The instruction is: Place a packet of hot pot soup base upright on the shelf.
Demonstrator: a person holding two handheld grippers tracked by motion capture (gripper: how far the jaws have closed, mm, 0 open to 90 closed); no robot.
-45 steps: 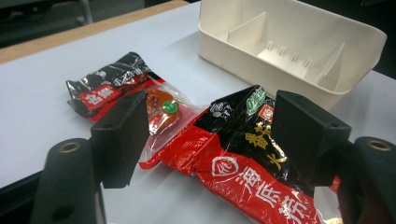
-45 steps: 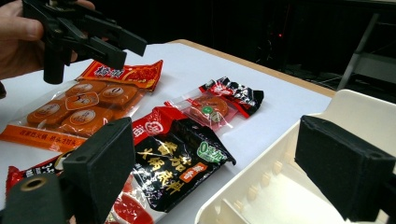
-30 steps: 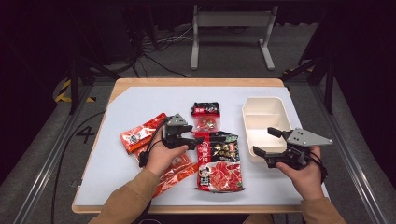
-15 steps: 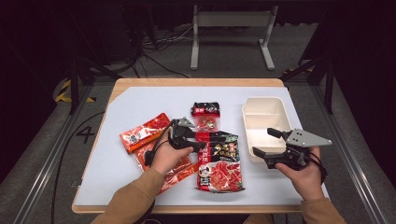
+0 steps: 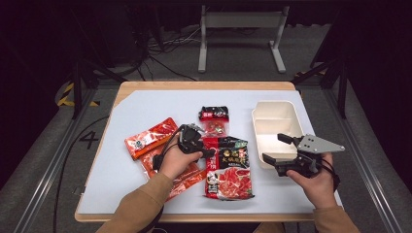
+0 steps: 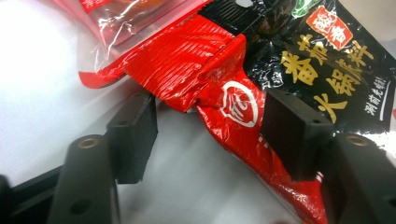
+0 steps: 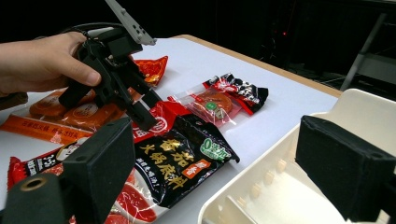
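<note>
The left gripper (image 6: 208,135), jaws closing but not yet pinching the hotpot packet's (image 5: 228,165) red corner, could slip off the slick film; the right gripper (image 5: 278,148) hangs open.

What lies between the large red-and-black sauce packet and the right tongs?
In the high view, only bare white mat separates the sauce packet from the right tongs; the cream tray sits just beyond them.

"4" on floor (image 5: 90,140); "火锅底料" on black-red sachet (image 5: 228,165).
</note>
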